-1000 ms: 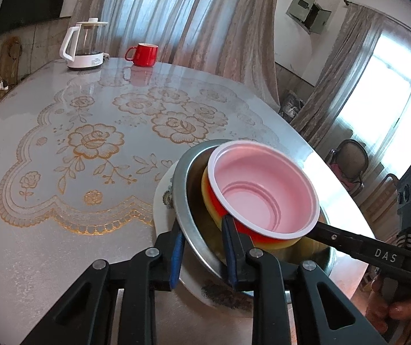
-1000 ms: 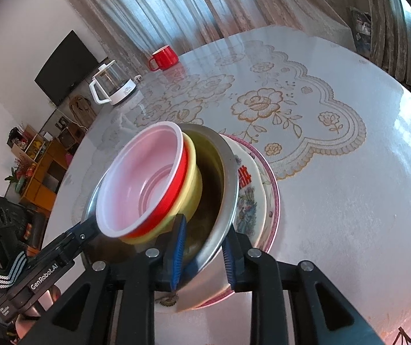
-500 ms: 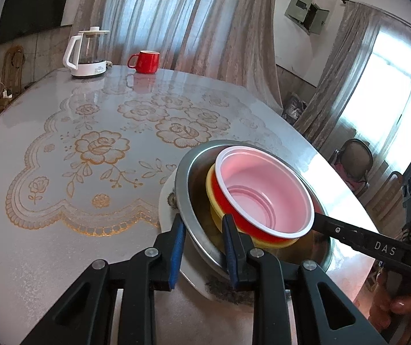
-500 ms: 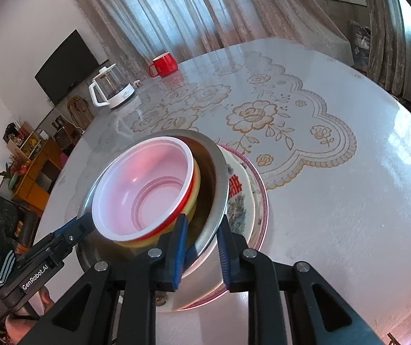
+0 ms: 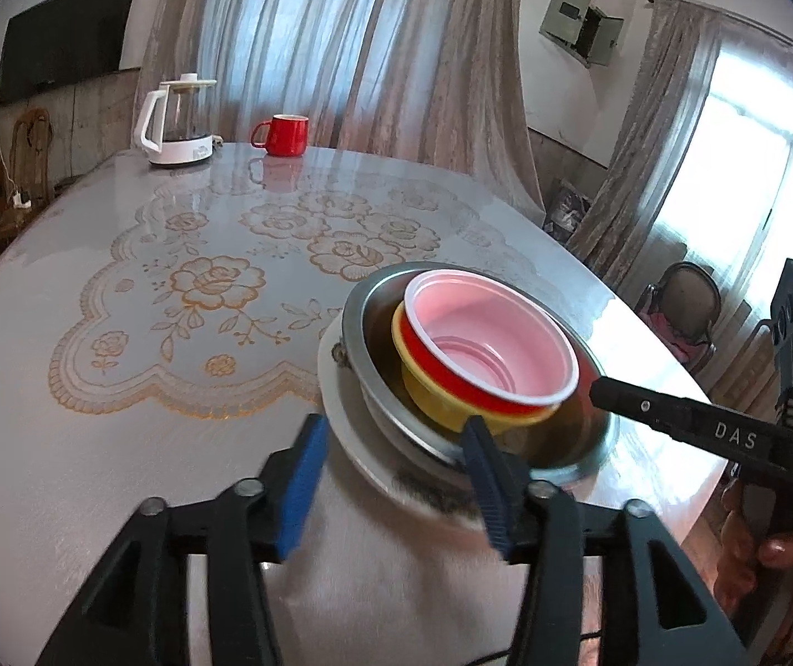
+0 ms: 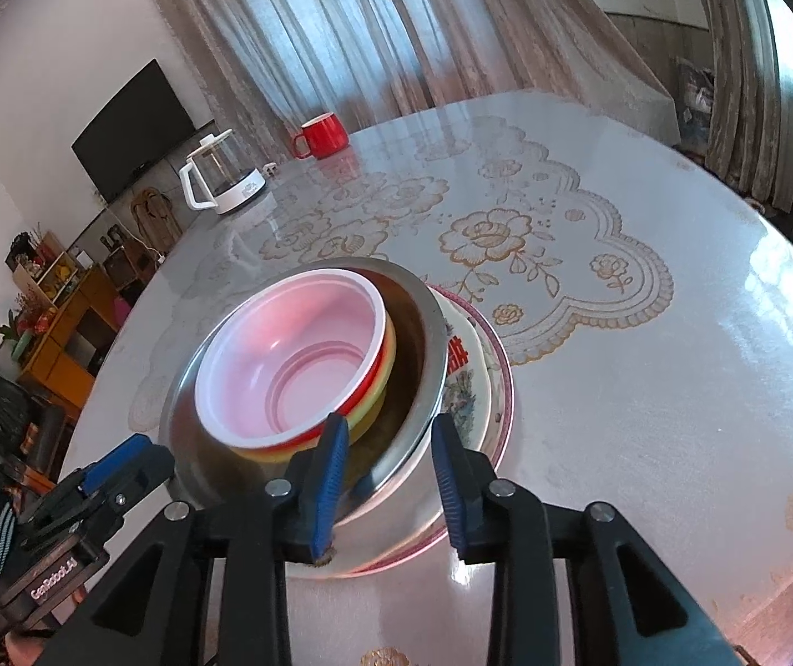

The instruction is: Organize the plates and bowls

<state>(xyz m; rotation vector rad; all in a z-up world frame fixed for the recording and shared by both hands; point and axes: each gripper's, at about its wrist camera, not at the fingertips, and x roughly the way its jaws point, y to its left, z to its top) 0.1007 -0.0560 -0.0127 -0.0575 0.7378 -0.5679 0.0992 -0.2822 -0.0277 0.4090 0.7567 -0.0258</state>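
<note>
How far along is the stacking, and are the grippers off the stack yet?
Done: pink bowl nests in the yellow bowl, inside the steel bowl, on the plates on the table. In hand: nothing; left gripper and right gripper jaws have just been opening, pads clear. Left: withdraw both.

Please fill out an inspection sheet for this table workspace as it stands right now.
Surface: round table under a glossy floral cover.
Job's things: pink bowl nested in a yellow bowl, inside a steel basin, on stacked plates.
Clutter: kettle and red mug at the far edge.
Grippers: left tool has just opened, jaws off the stack; right tool has just been opening, jaws astride the basin rim.
Cables: nothing seen on the table.
Surroundings: curtains, television, chair.
</note>
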